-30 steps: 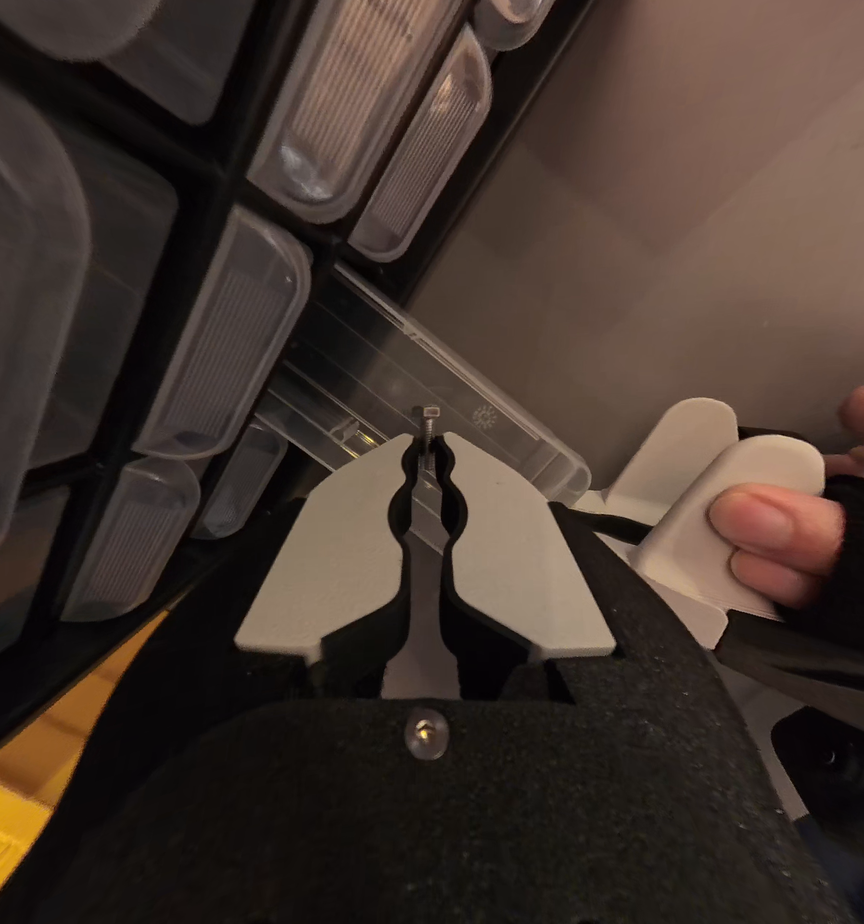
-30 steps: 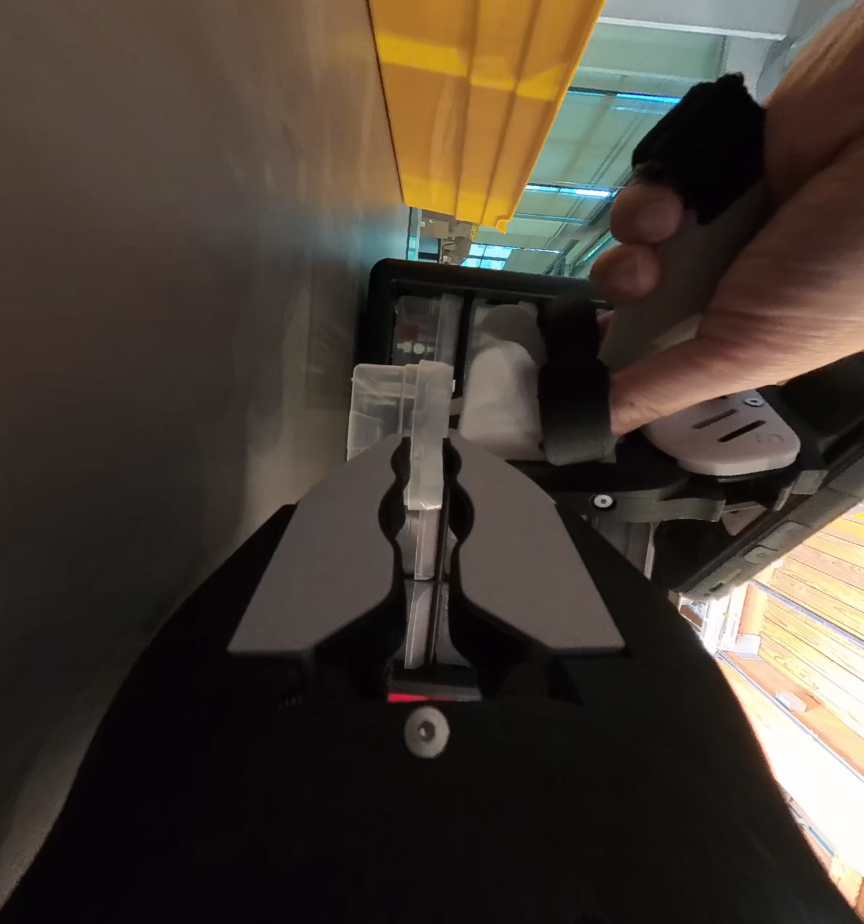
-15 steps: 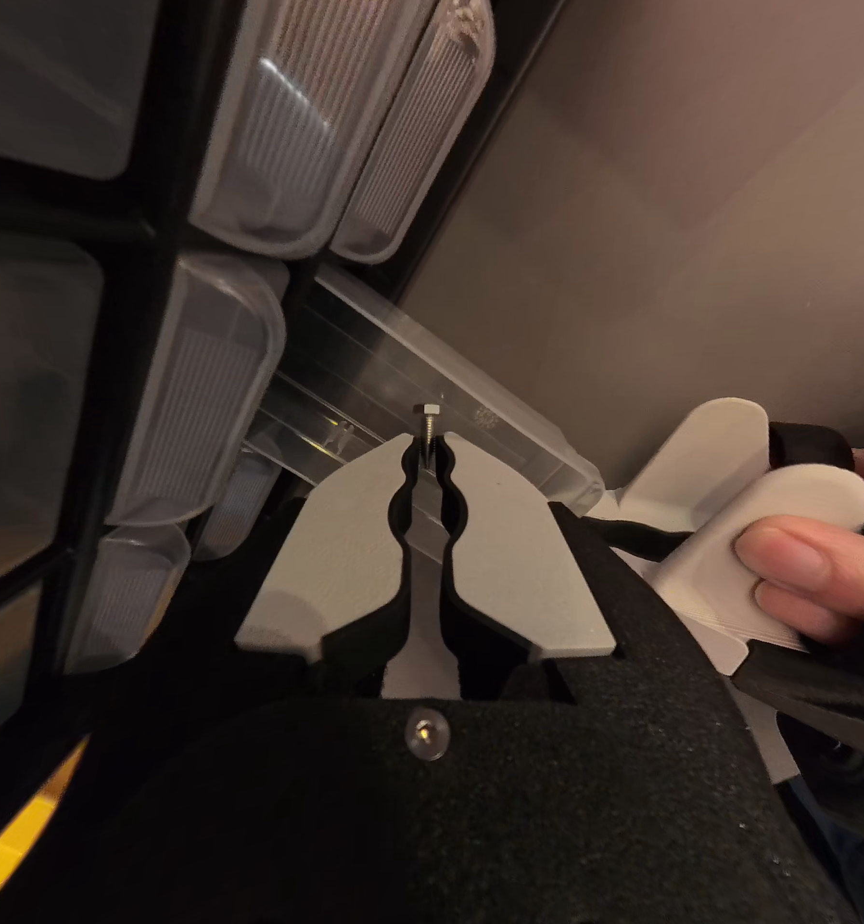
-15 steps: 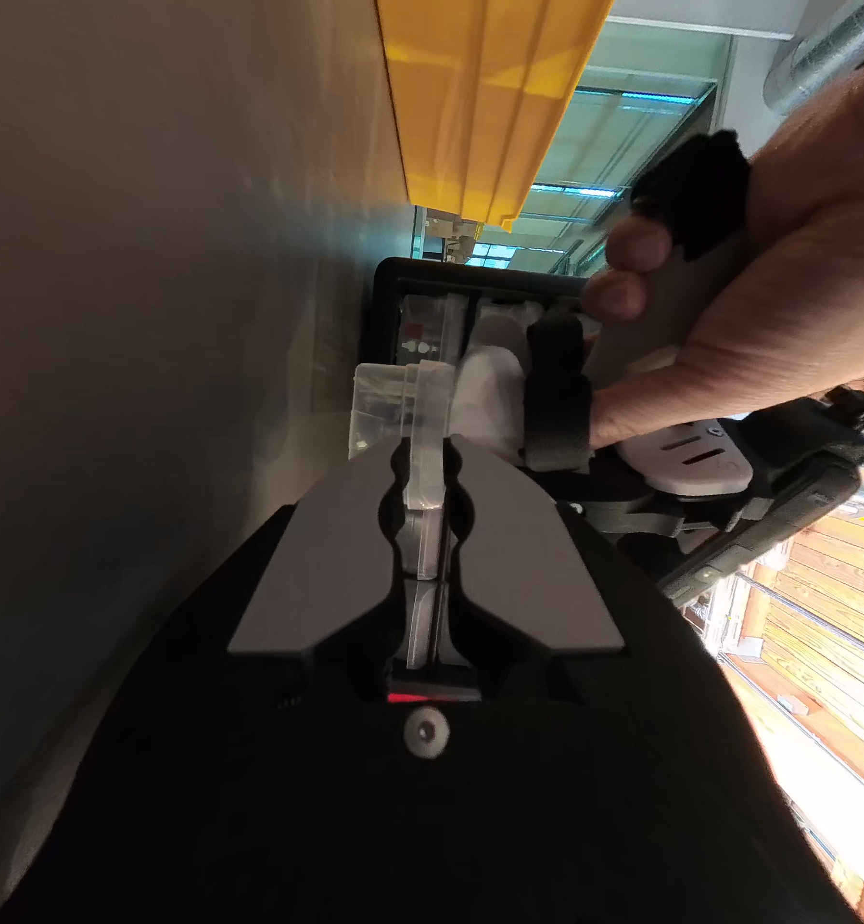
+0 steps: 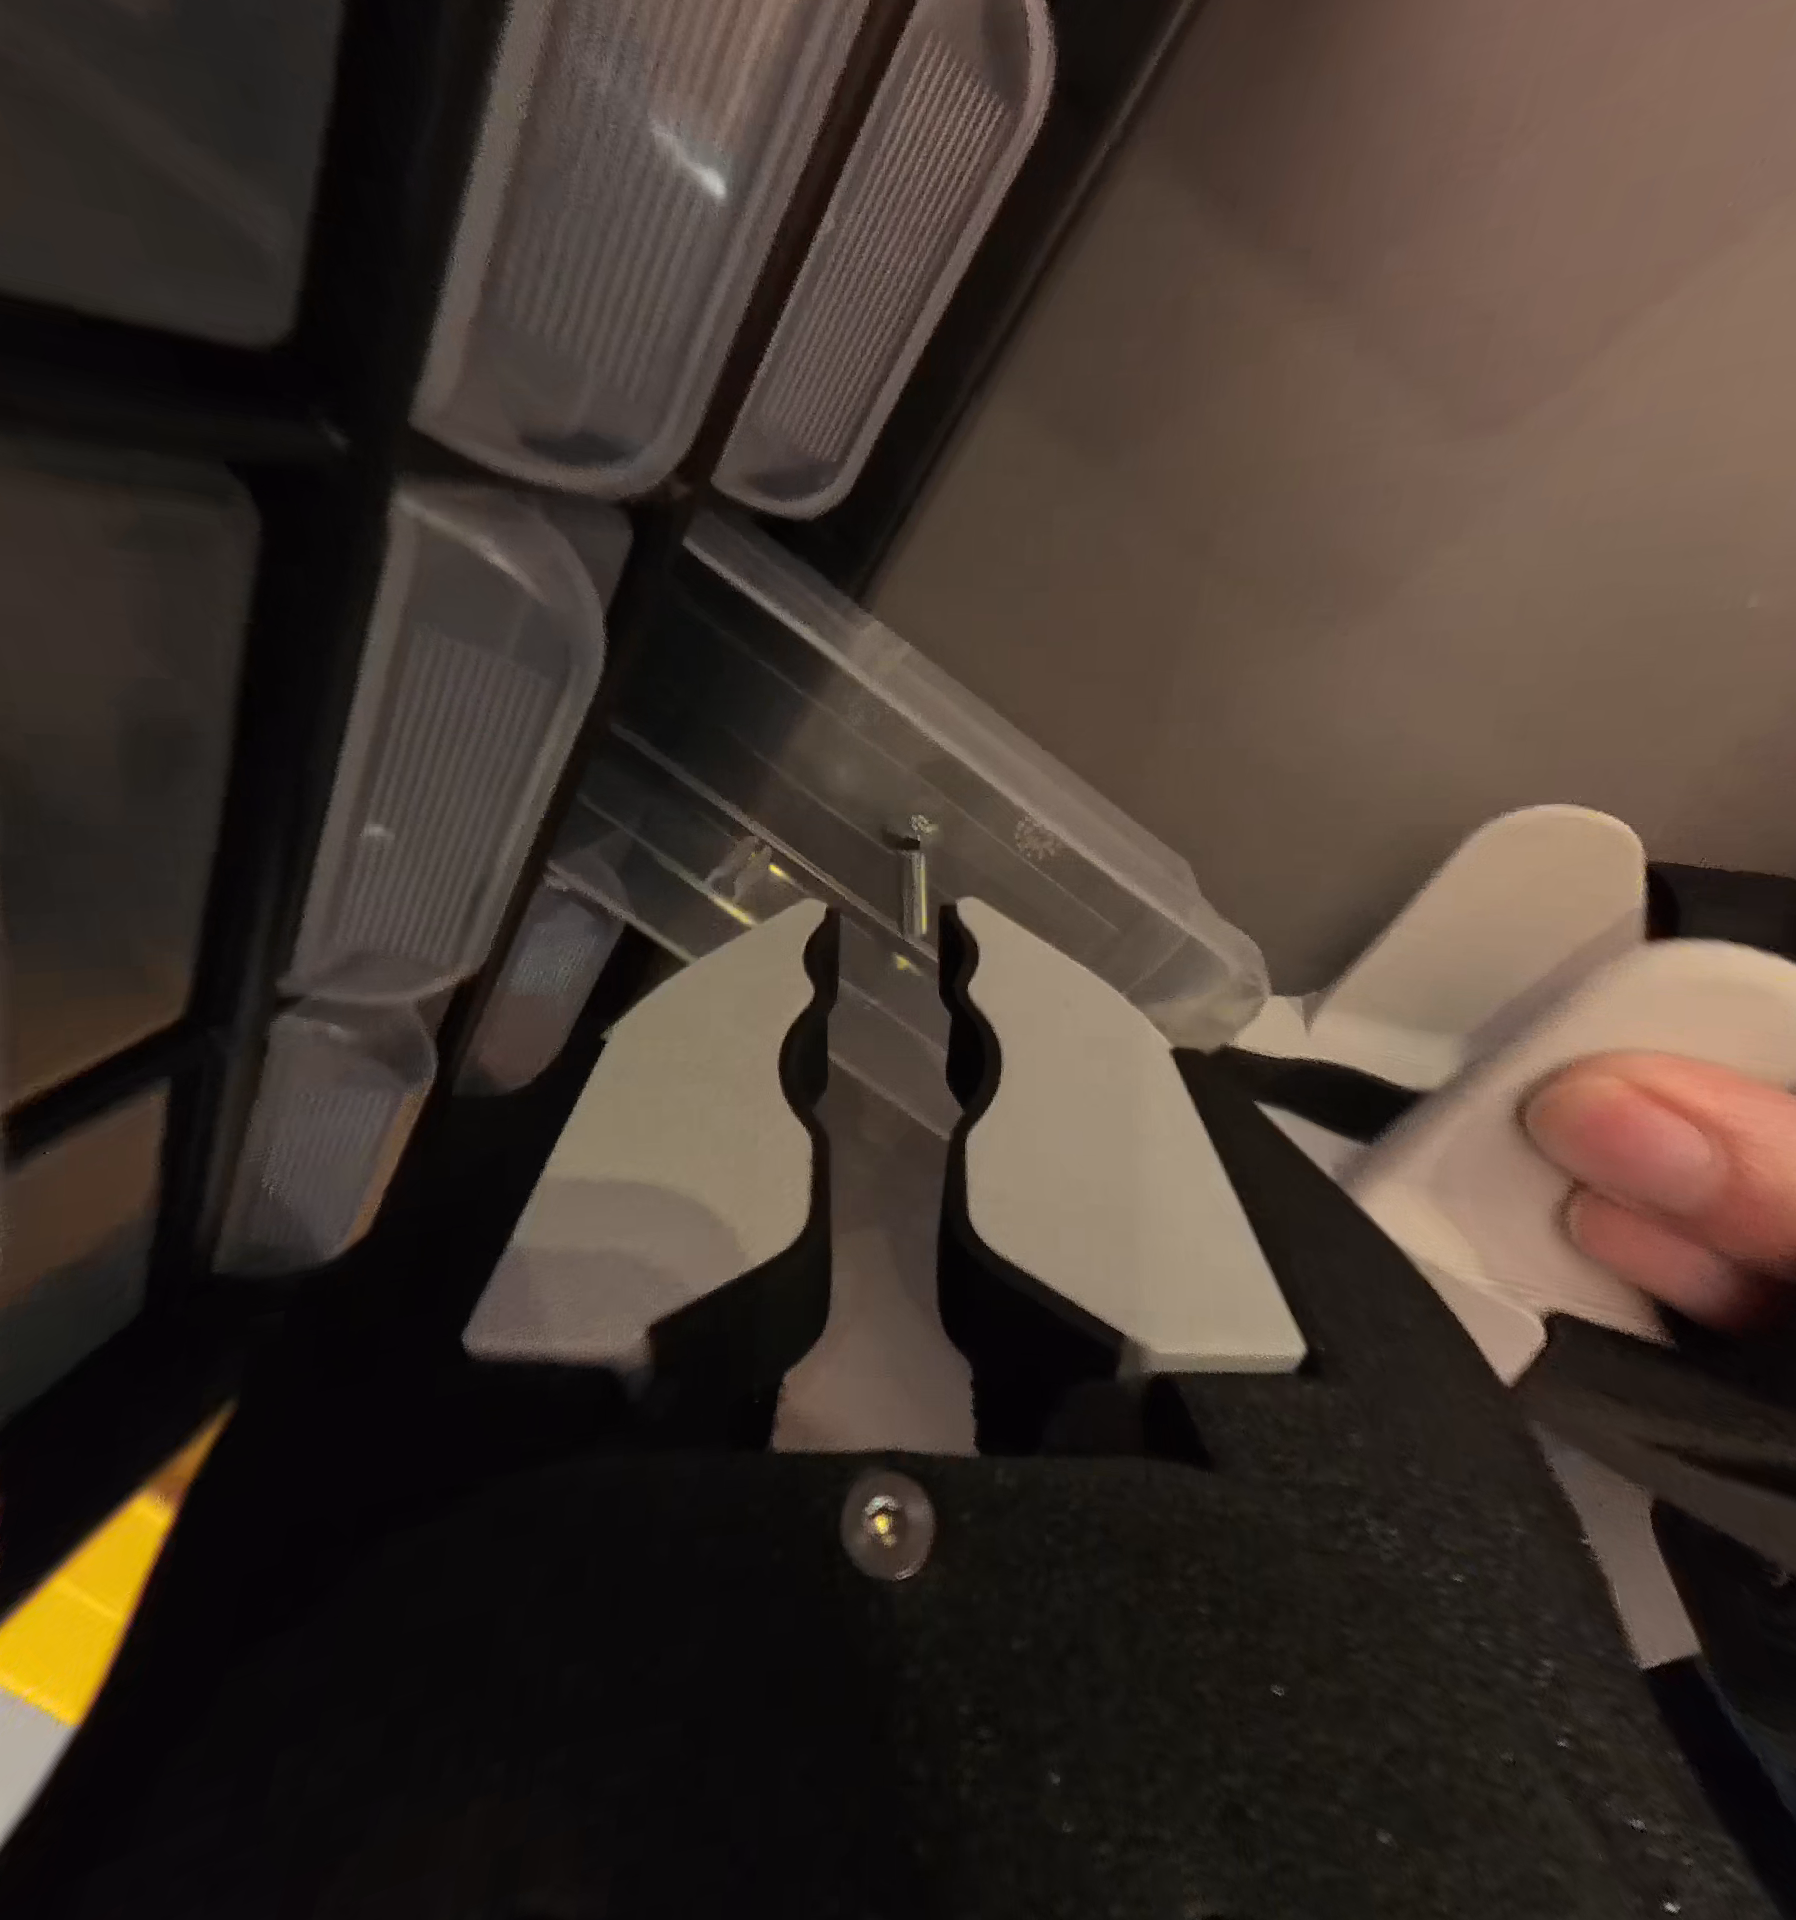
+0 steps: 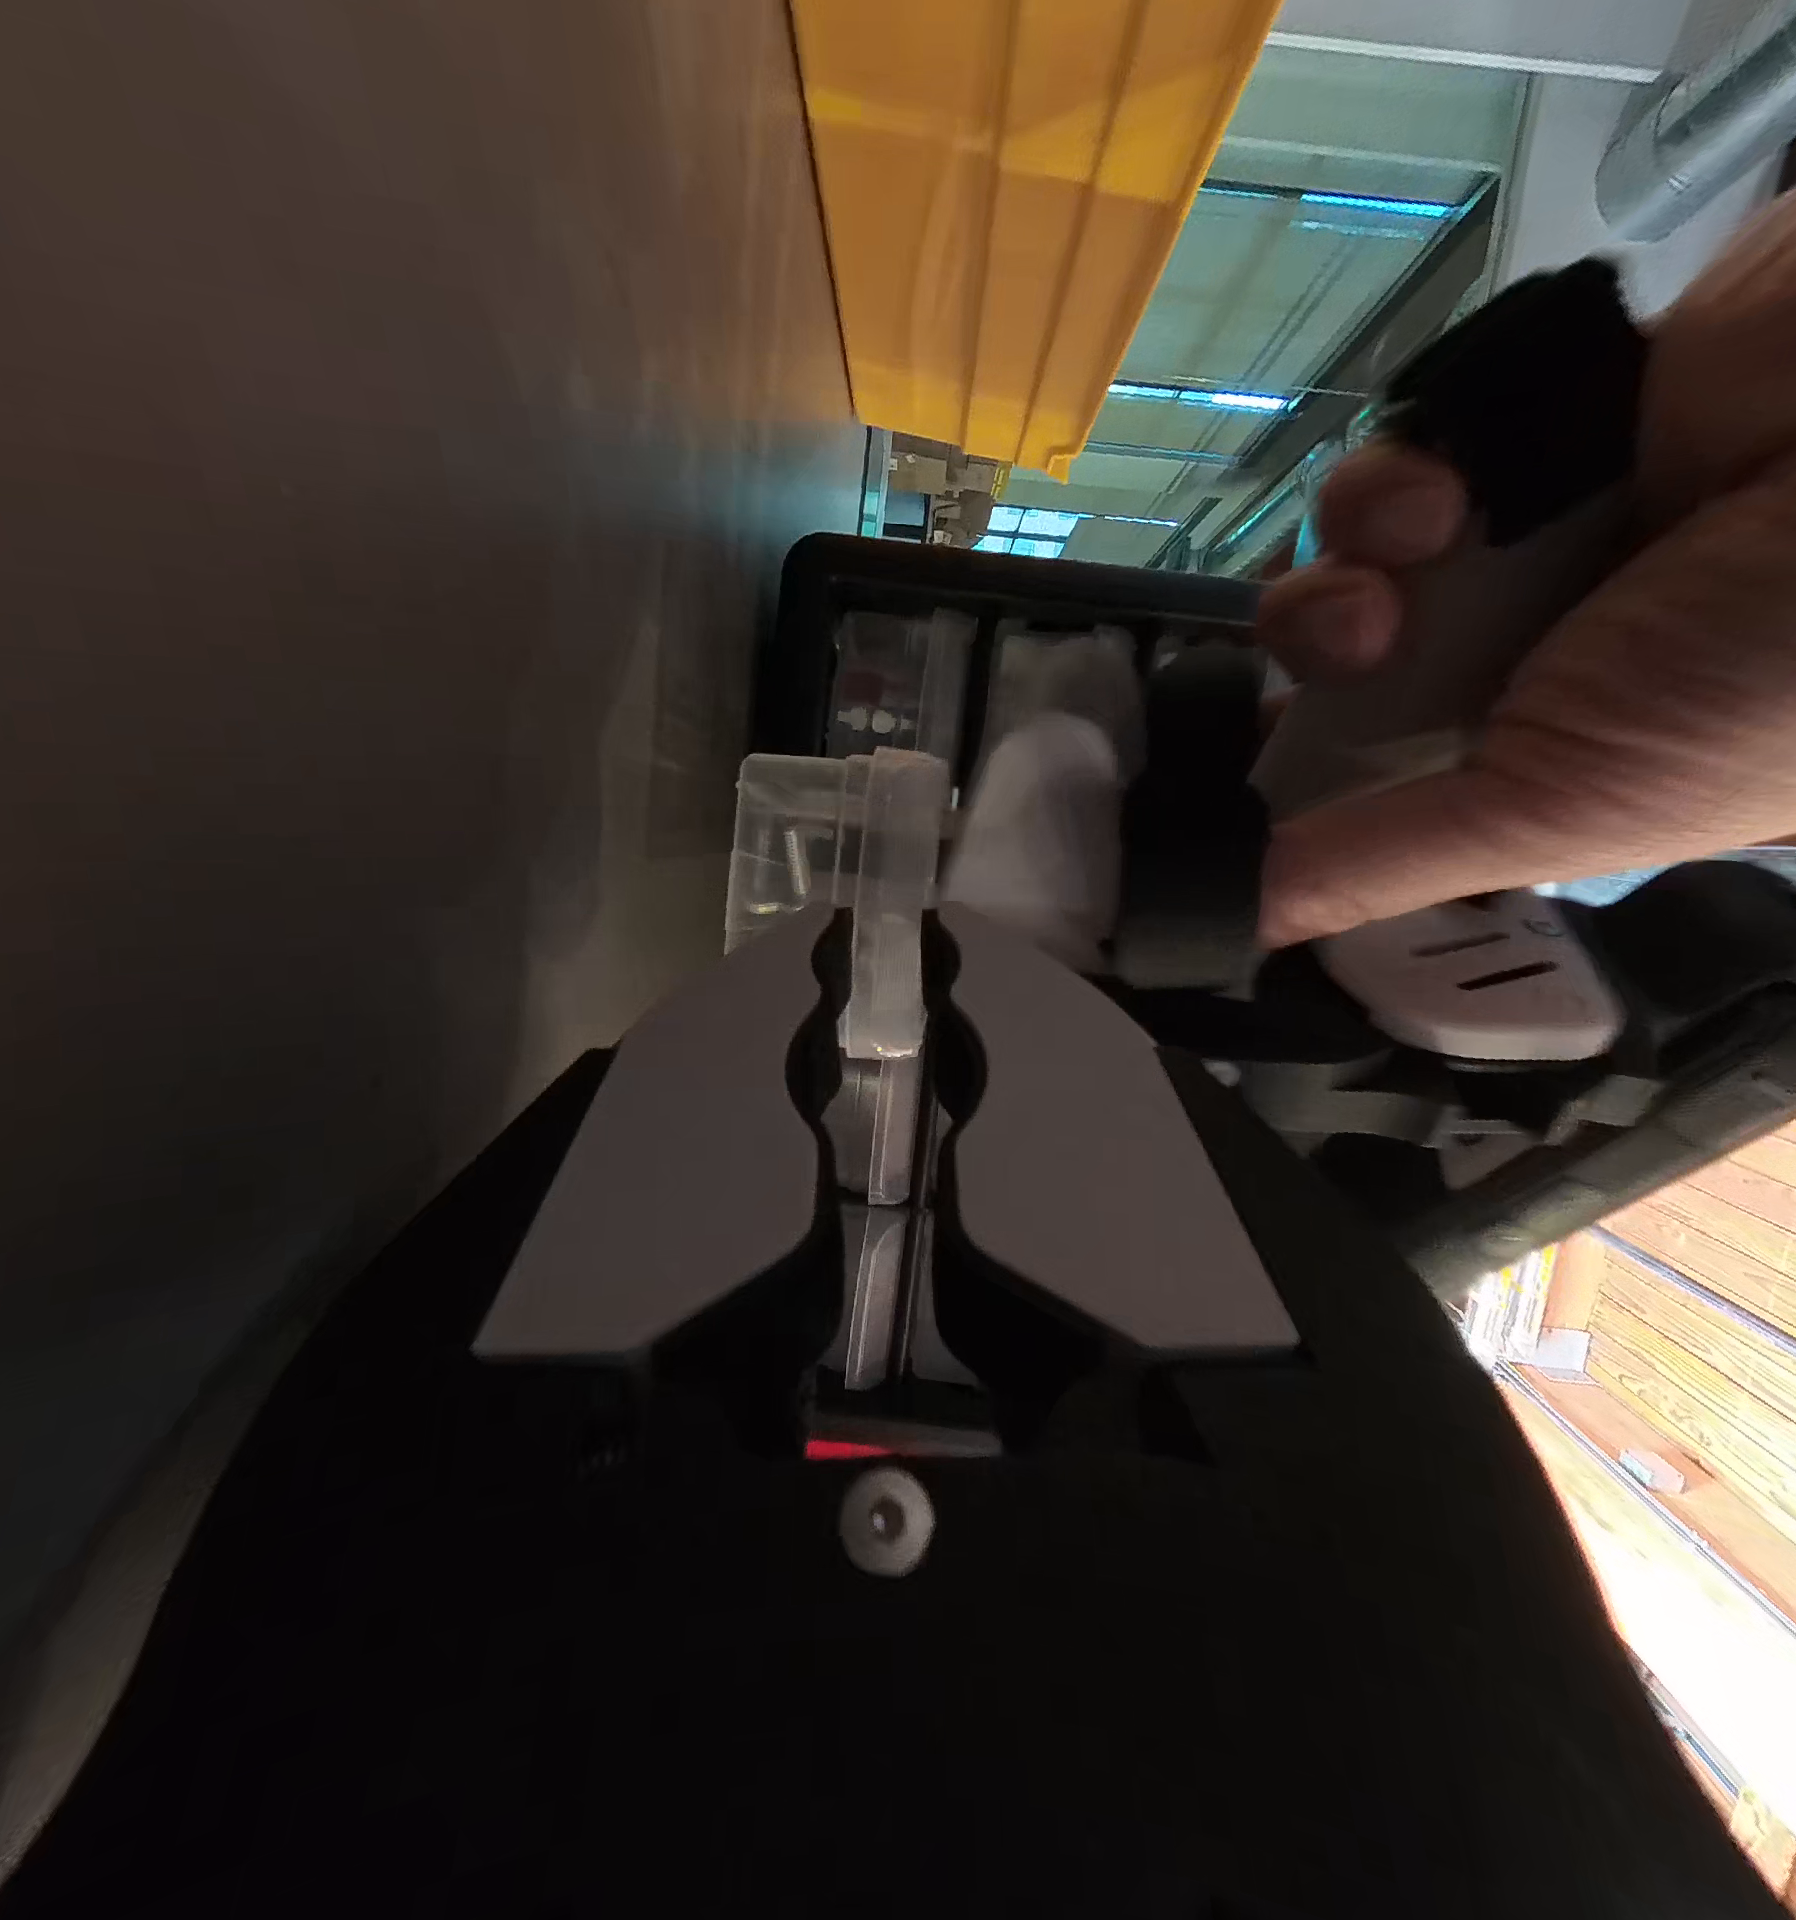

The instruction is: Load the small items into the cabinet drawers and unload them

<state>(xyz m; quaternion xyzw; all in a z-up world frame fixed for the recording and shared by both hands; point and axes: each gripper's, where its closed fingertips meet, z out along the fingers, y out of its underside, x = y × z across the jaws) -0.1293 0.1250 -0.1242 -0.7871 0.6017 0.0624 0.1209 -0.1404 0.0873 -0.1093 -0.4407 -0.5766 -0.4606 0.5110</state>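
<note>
My left gripper (image 5: 886, 914) is open, just over a clear drawer (image 5: 977, 748) pulled out of the black cabinet (image 5: 354, 416). A small metal screw (image 5: 913, 878) is free of both pads, just past the right fingertip and within the drawer's outline. My right gripper (image 6: 886, 935) is shut on the drawer's clear handle (image 6: 889, 883). The right wrist view shows the screw (image 6: 792, 847) inside the drawer (image 6: 780, 800), and the left gripper's white fingers (image 6: 1039, 831), blurred, beside it.
Several closed clear drawers (image 5: 582, 260) fill the cabinet around the open one. A yellow bin (image 6: 1008, 208) stands beyond the cabinet (image 6: 800, 623). A person's hand (image 5: 1683, 1184) holds the right gripper's white parts close to my left gripper. The grey tabletop (image 5: 1393, 416) lies beside the drawer. Left tips to right tips: about 4 cm.
My left gripper's jaws have opened and let go of the screw, which now sits free in the drawer. The right gripper has kept its hold on the drawer handle.
</note>
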